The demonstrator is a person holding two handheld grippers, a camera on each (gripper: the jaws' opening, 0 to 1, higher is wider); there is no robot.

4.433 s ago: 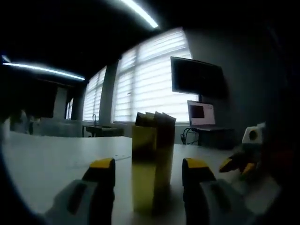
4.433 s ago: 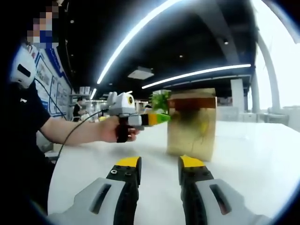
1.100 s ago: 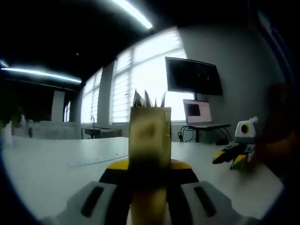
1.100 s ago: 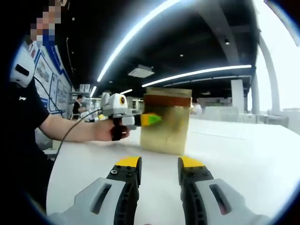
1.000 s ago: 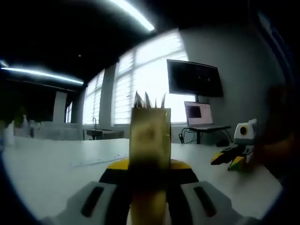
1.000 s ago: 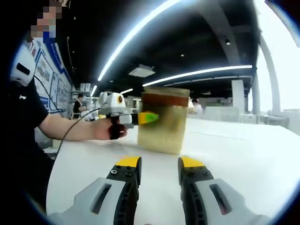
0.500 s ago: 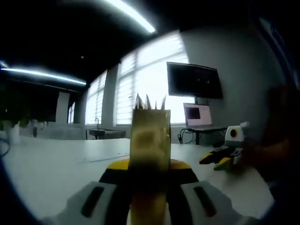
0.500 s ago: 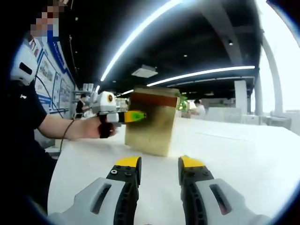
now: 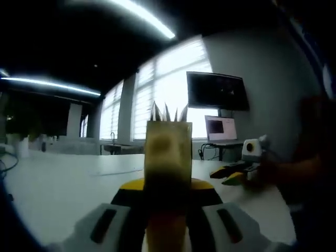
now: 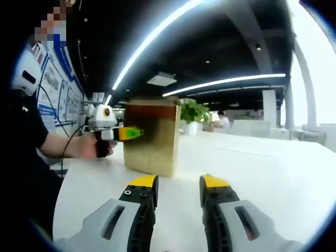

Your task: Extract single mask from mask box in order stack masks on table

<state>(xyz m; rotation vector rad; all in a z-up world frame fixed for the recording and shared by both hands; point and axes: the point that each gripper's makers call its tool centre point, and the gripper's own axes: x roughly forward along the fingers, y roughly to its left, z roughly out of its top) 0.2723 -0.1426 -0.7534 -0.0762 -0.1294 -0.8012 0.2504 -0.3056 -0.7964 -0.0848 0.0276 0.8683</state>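
The white tabletop (image 10: 273,173) carries the mask box (image 10: 151,136), a tall yellowish-tan carton with a darker brown band along its top edge. It stands upright, long axis vertical, opening upward. In the left gripper view the mask box (image 9: 168,157) is blurred and close, with white mask edges (image 9: 167,112) poking up as pointed tips from the top. Against the frame from half a second ago, the box sits further left in the right gripper view and the potted plant (image 10: 194,111) behind it has come into sight; both views have shifted, so the cameras have moved.

The left claw (image 9: 167,186) is clamped on the narrow faces of the box; in the right gripper view the left claw (image 10: 131,133) meets the box's left side, held in a person's hand (image 10: 90,146). The right claw (image 10: 178,188) hangs above the tabletop with jaws apart, holding nothing, near the box's base.
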